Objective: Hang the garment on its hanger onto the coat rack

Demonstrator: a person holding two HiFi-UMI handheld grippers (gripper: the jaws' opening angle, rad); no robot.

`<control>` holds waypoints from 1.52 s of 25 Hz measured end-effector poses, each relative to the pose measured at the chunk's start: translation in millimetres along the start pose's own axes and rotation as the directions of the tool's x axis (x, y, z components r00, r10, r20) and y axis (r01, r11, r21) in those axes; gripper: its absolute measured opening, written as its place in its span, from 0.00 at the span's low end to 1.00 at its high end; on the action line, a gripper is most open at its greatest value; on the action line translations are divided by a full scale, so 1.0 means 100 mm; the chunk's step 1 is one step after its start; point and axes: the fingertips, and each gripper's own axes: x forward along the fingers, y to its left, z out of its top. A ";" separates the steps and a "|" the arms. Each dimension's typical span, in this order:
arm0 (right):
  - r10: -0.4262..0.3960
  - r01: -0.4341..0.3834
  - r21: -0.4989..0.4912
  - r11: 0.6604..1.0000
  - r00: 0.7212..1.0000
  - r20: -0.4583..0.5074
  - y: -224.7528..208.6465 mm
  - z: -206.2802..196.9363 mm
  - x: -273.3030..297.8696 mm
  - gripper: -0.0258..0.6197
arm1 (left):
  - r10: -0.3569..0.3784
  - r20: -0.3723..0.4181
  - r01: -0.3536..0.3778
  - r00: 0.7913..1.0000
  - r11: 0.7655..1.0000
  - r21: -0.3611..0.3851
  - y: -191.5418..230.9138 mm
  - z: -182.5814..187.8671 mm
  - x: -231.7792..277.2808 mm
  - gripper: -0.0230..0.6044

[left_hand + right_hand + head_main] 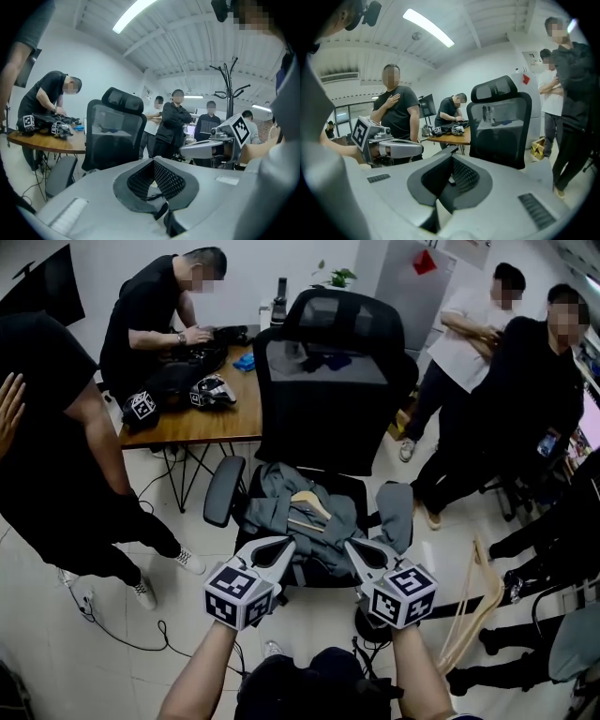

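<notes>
A grey garment [281, 502] lies crumpled on the seat of a black office chair [323, 381], with a wooden hanger [309, 505] lying on top of it. My left gripper [281, 545] and right gripper [356, 547] hover side by side just in front of the seat, both shut and holding nothing. In the left gripper view the jaws [153, 161] are pressed together, and a black coat rack [228, 89] stands behind the people at the right. The right gripper view shows its jaws [452, 159] closed too, pointing past the chair [499, 122].
Several people stand around the chair. A wooden table [197, 423] at the left back carries black gear and marker cubes. More wooden hangers [473, 601] lean near the floor at the right. Cables [122, 634] run over the floor at the left.
</notes>
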 end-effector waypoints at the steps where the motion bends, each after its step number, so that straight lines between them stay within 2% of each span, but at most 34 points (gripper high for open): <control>1: -0.009 0.009 0.005 1.000 1.000 -0.004 -0.04 0.00 0.04 0.05 | -0.008 -0.006 0.008 1.000 1.000 -0.005 0.05 -0.01 0.04 0.04; 9: -0.004 0.005 0.035 0.999 1.000 -0.026 -0.41 -0.08 0.48 0.05 | -0.029 -0.055 0.029 0.998 1.000 -0.002 0.42 -0.08 0.56 0.04; 17: 0.048 -0.048 0.012 0.999 0.999 0.005 -0.87 0.08 0.91 0.05 | 0.066 -0.119 -0.059 0.991 0.996 0.061 0.81 -0.02 1.07 0.07; 22: 0.057 -0.057 0.014 0.998 0.998 0.008 -1.04 0.11 1.09 0.05 | 0.079 -0.155 -0.066 0.985 0.994 0.089 0.95 -0.05 1.34 0.07; 26: 0.034 -0.034 0.032 0.999 0.999 -0.012 -1.05 0.02 1.24 0.05 | 0.077 -0.205 -0.063 0.976 0.995 0.073 1.17 -0.24 1.51 0.07; 31: 0.006 -0.002 0.078 0.997 0.999 -0.054 -1.13 -0.13 1.42 0.05 | 0.070 -0.304 -0.048 0.950 0.996 0.081 1.63 -0.62 1.89 0.08; 34: 0.015 -0.006 0.139 0.990 0.998 -0.063 -1.12 -0.23 1.53 0.05 | 0.044 -0.376 -0.027 0.926 0.998 0.050 1.87 -1.03 2.13 0.18; 35: 0.013 -0.004 0.148 0.989 0.998 -0.061 -1.12 -0.25 1.58 0.05 | 0.034 -0.400 -0.019 0.916 0.999 0.041 1.94 -1.17 2.21 0.24; 36: 0.009 0.000 0.152 0.988 0.998 -0.062 -1.12 -0.27 1.62 0.05 | 0.026 -0.430 -0.013 0.902 0.999 0.033 2.02 -1.32 2.29 0.26; 38: 0.000 0.012 0.159 0.987 0.997 -0.072 -1.14 -0.34 1.66 0.05 | 0.023 -0.502 -0.007 0.864 0.999 0.032 2.15 -1.65 2.42 0.34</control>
